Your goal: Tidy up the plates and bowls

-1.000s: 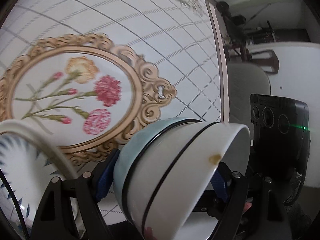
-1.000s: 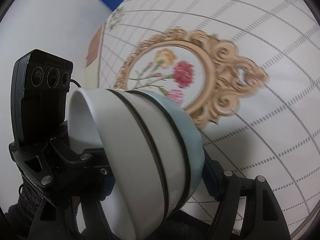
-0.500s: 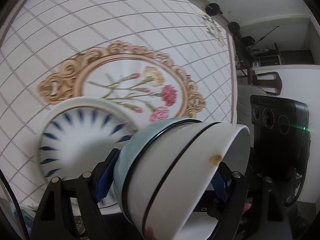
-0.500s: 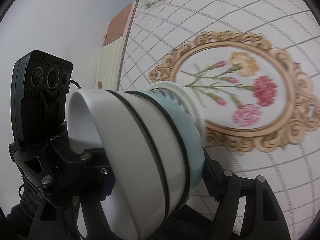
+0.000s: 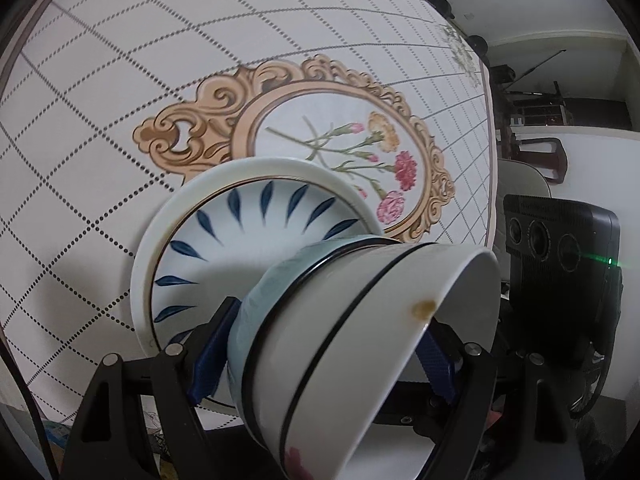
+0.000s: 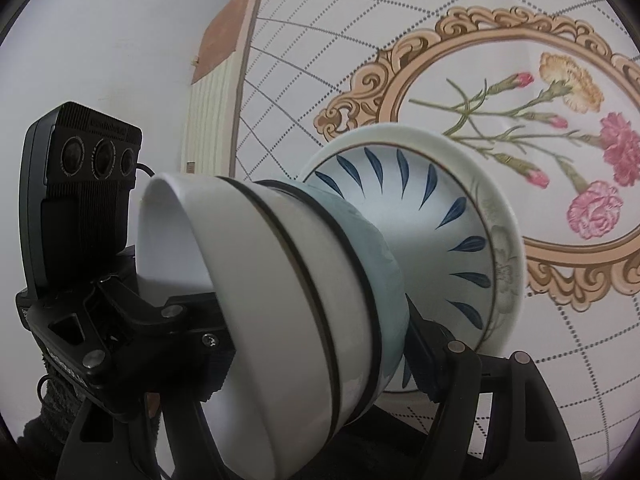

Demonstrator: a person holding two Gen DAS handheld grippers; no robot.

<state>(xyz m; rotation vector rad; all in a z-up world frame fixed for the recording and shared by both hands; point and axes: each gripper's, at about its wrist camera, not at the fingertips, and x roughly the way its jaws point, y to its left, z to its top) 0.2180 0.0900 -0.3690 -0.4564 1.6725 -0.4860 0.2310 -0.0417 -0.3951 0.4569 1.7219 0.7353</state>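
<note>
A stack of nested bowls (image 5: 340,344), white with black rims and a pale blue one at the bottom, is held between both grippers, one on each side. My left gripper (image 5: 320,356) is shut on the stack. My right gripper (image 6: 320,344) is shut on the same stack (image 6: 288,300). Just beyond the stack lies a white plate with blue leaf marks (image 5: 224,240), on top of a larger white plate. The plates also show in the right wrist view (image 6: 452,216). The stack's blue base hangs over the plate's near part.
The table (image 5: 120,80) has a white cloth with a dotted grid and a gold-framed flower picture (image 5: 360,136). Each view shows the other gripper's black camera block (image 5: 560,264). A chair (image 5: 536,160) stands past the table's right edge.
Both grippers have carried the bowl stack toward the blue-leaf plate. The plate has come from the view's edge to just in front of the stack.
</note>
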